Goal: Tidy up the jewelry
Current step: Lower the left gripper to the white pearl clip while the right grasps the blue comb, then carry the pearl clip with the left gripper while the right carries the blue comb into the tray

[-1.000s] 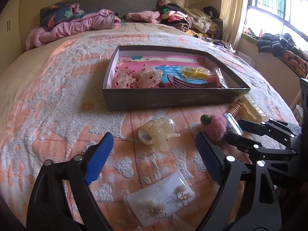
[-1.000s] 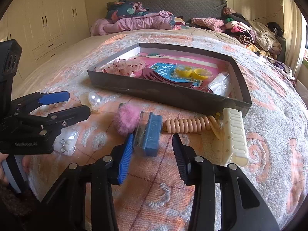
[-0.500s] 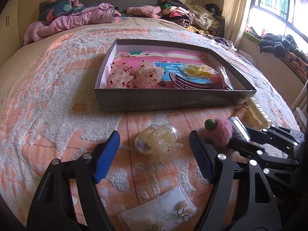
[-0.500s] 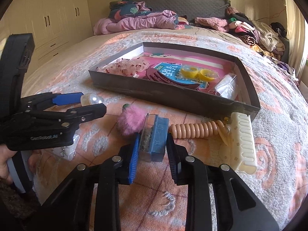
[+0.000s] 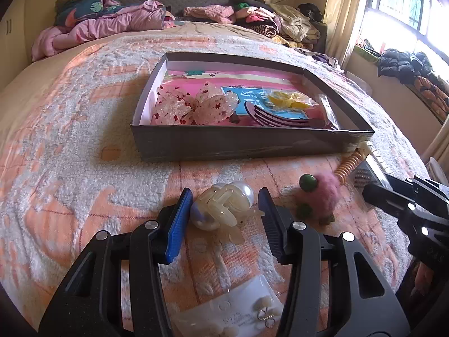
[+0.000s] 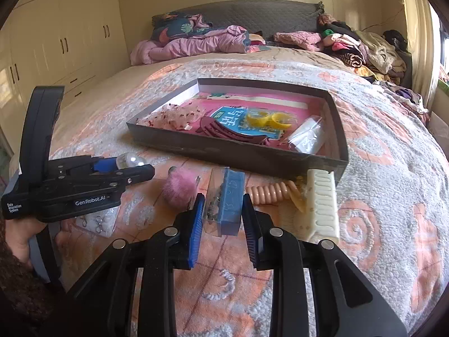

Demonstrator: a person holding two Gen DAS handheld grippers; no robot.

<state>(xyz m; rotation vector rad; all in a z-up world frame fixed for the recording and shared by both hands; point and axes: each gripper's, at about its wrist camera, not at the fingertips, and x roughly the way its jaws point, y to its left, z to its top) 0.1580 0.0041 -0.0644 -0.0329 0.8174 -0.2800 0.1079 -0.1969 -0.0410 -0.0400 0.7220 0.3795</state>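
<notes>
1. Cream pearl hair claw lies on the bed between our left gripper jaws, part open, gripping nothing.
2. Our right gripper brackets the blue box, jaws near but seemingly not clamped.
3. Both could slip: the claw is rounded, the box narrow, the grey tray far.

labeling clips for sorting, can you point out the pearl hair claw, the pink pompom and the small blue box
pearl hair claw [image 5: 224, 206]: left wrist view, on its cream interlaced body.
pink pompom [image 6: 179, 191]: right wrist view, on the middle of the fluff.
small blue box [image 6: 231, 205]: right wrist view, on its blue top face.
</notes>
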